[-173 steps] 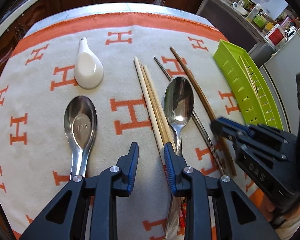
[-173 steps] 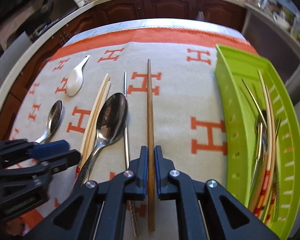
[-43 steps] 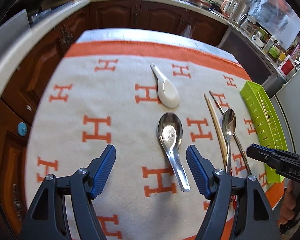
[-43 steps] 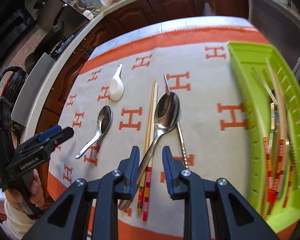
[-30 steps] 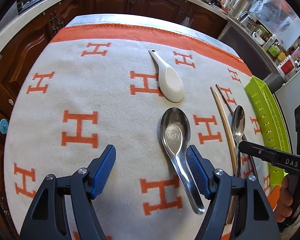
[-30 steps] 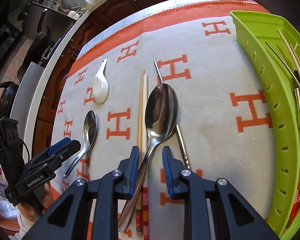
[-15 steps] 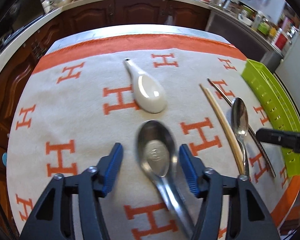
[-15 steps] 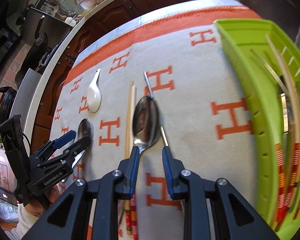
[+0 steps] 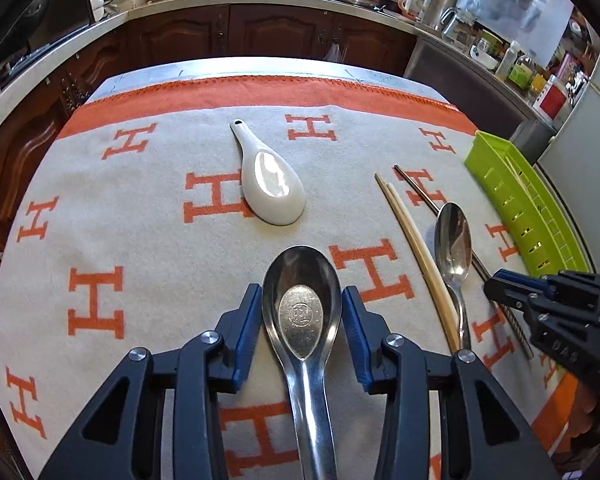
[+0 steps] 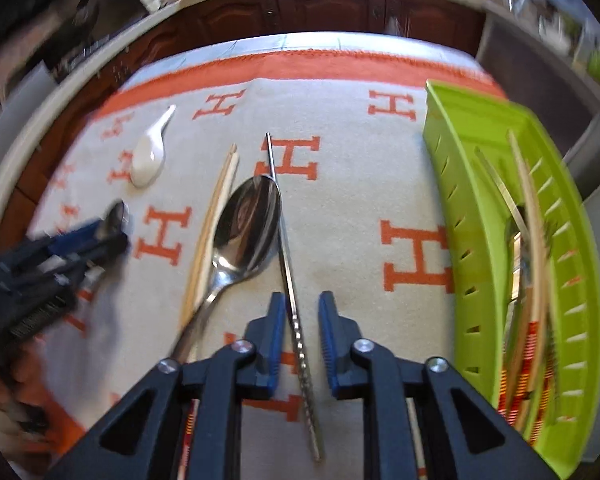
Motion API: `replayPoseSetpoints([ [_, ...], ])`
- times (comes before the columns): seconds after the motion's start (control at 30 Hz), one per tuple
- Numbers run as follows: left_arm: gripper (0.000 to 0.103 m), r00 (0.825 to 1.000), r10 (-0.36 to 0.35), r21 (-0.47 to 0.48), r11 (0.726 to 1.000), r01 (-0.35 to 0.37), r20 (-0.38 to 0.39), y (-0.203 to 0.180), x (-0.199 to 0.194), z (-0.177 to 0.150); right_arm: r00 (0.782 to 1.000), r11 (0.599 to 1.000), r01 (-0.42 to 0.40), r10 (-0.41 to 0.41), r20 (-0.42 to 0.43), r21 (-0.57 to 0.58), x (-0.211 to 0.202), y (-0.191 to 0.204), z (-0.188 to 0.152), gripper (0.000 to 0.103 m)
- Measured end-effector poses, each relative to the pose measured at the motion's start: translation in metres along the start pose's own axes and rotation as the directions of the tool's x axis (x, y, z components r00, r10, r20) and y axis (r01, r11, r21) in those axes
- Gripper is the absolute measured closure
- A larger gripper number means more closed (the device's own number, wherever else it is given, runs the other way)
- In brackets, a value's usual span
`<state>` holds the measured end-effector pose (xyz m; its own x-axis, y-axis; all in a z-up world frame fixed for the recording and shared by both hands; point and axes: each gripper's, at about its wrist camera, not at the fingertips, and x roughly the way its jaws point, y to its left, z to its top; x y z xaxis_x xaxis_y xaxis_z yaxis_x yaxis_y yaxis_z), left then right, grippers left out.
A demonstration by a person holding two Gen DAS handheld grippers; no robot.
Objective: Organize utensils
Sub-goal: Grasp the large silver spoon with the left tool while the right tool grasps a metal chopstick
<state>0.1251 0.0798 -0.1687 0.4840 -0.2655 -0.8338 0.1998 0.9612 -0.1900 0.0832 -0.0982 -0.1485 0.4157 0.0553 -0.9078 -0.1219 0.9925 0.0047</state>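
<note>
A steel soup spoon (image 9: 302, 300) lies on the H-patterned cloth (image 9: 140, 208). My left gripper (image 9: 302, 320) straddles its bowl; the jaws are closing and both blue pads touch the bowl's rims. In the blurred right wrist view, my right gripper (image 10: 302, 328) straddles a thin metal chopstick (image 10: 284, 240). Its jaws are closing, with a gap still showing on the chopstick's right side. A steel tablespoon (image 10: 248, 224) and a pair of wooden chopsticks (image 10: 212, 220) lie just left of it. A white ceramic spoon (image 9: 272, 188) rests farther back.
A green slotted tray (image 10: 452, 184) stands along the cloth's right edge and holds several chopsticks and utensils. The right gripper (image 9: 540, 300) enters the left wrist view at the right, over the chopstick's near end. Dark kitchen cabinets (image 9: 260, 32) lie beyond the table.
My left jaws have narrowed onto the soup spoon's bowl. My right gripper has swung right, off the tablespoon's handle, and now straddles the metal chopstick.
</note>
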Motion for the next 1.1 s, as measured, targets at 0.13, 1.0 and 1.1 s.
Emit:
replayPoseSetpoints([
  [0.13,0.065,0.999,-0.045,-0.056,0.997,0.044,-0.012,0.004,-0.003,-0.003,1.0,0.999,-0.003,0.003,0.003,0.035,-0.001,-0.006,-0.001,0.098],
  [1.0,0.1,0.998,-0.056,-0.091,0.994,0.055,-0.005,0.001,-0.006,-0.017,0.999,0.997,-0.05,0.051,-0.007,0.065,-0.016,-0.005,-0.028,0.098],
  [1.1,0.102,1.0,-0.029,-0.082,0.996,0.029,-0.002,-0.003,-0.007,-0.018,0.997,0.993,-0.073,0.074,-0.005,0.09,-0.017,-0.008,-0.03,0.098],
])
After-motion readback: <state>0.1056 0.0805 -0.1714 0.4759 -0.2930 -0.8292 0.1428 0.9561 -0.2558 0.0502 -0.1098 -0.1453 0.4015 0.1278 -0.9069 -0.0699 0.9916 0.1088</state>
